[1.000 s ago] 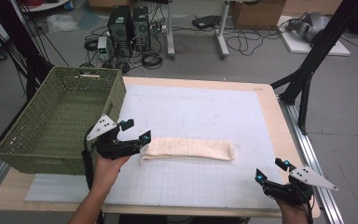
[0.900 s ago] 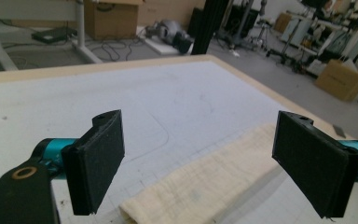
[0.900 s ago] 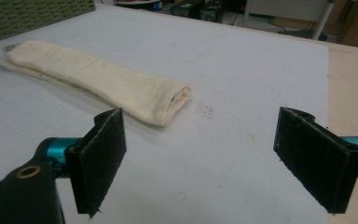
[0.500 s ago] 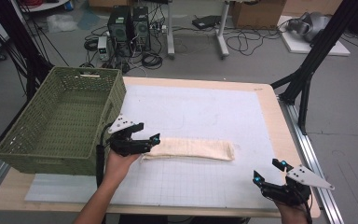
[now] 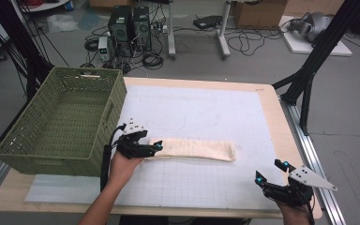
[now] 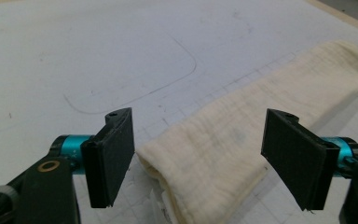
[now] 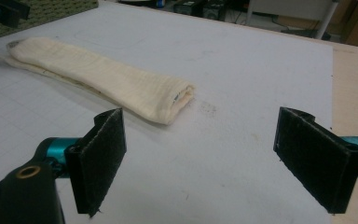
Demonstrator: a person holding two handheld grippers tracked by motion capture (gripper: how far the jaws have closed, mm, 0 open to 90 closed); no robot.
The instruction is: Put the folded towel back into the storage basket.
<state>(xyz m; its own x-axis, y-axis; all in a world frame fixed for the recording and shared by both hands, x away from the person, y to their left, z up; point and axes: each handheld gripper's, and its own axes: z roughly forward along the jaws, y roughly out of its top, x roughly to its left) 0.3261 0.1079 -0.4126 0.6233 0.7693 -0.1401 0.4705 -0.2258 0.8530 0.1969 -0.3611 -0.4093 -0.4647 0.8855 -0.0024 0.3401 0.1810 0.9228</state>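
A long folded cream cotton cloth (image 5: 194, 149) lies flat on the white gridded mat (image 5: 206, 112) of the counter, just right of the green woven plastic basket (image 5: 63, 122). The left tool (image 5: 151, 148) sits at the cloth's end nearest the basket, jaws spread wide with that end lying between them but not pinched. The right tool (image 5: 272, 171) waits well away from the basket, near the counter's front corner, jaws likewise spread and holding nothing. The cloth looks light, soft and limp, stacked in several layers; lifted by one end it would likely droop and may unfold. I'd take it at the end by the basket, biting across all layers at the fold, low against the mat.
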